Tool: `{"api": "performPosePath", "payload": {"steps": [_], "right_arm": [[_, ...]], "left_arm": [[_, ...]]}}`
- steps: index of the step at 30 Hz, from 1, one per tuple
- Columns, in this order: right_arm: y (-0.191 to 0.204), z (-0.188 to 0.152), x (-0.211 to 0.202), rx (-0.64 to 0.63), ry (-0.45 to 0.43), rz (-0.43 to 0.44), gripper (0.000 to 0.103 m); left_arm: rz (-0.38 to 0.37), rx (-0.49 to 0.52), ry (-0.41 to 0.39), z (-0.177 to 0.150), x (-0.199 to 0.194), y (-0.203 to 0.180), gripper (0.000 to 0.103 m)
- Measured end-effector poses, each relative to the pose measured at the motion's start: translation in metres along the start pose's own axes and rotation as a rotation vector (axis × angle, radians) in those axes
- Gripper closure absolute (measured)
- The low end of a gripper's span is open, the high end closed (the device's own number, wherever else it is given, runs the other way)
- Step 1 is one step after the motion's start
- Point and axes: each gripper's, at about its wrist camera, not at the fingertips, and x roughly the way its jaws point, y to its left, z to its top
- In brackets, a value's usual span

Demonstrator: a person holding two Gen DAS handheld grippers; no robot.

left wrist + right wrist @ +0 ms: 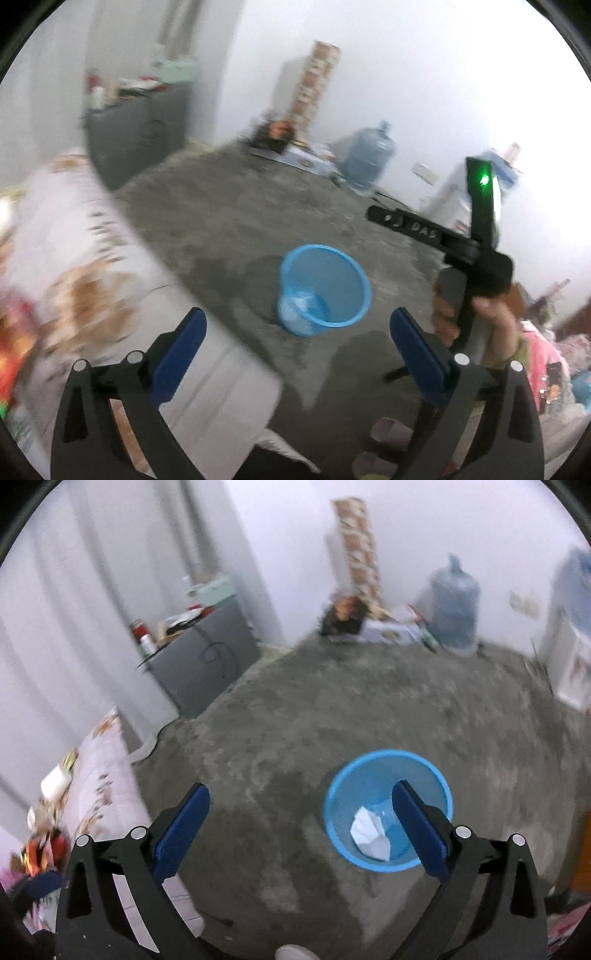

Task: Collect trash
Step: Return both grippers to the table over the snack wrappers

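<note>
Right wrist view, crumpled paper (370, 835) in blue bin (388, 760), between open empty tongs (301, 829)

The left gripper (297, 332) hangs with its blue-padded jaws spread wide and nothing between them, above a grey concrete floor (236, 221). Beyond them a blue mesh bin (325, 290) stands upright on the floor with pale crumpled trash (299, 308) at its bottom. To the right a hand (491, 314) grips the handle of the right gripper (472, 251), a green light glowing on it; a floral-covered bed (92, 258) blurs along the left.
</note>
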Motion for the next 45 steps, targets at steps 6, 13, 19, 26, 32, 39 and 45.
{"api": "performPosePath", "payload": {"steps": [6,13,19,26,32,39,45], "right_arm": [[0.057,-0.003,-0.015,-0.185,-0.043,0.0,0.008],[0.123,0.001,-0.034,-0.409,-0.146,0.039,0.008],[0.186,0.013,-0.044,-0.49,-0.133,0.286,0.008],[0.269,0.023,-0.032,-0.558,-0.005,0.514,0.008],[0.355,0.028,0.008,-0.609,0.195,0.584,0.008],[0.448,0.02,0.061,-0.713,0.327,0.52,0.008],[0.505,0.007,0.097,-0.81,0.338,0.408,0.008]], "left_arm": [[0.068,-0.063,-0.037,-0.033,-0.048,0.03,0.006],[0.146,-0.194,-0.174,-0.06,-0.104,0.076,0.006],[0.238,-0.281,-0.348,-0.083,-0.16,0.115,0.006],[0.359,-0.337,-0.445,-0.107,-0.201,0.157,0.006],[0.384,-0.467,-0.495,-0.13,-0.226,0.196,0.006],[0.45,-0.489,-0.497,-0.127,-0.247,0.226,0.006],[0.489,-0.5,-0.455,-0.117,-0.247,0.25,0.006]]}}
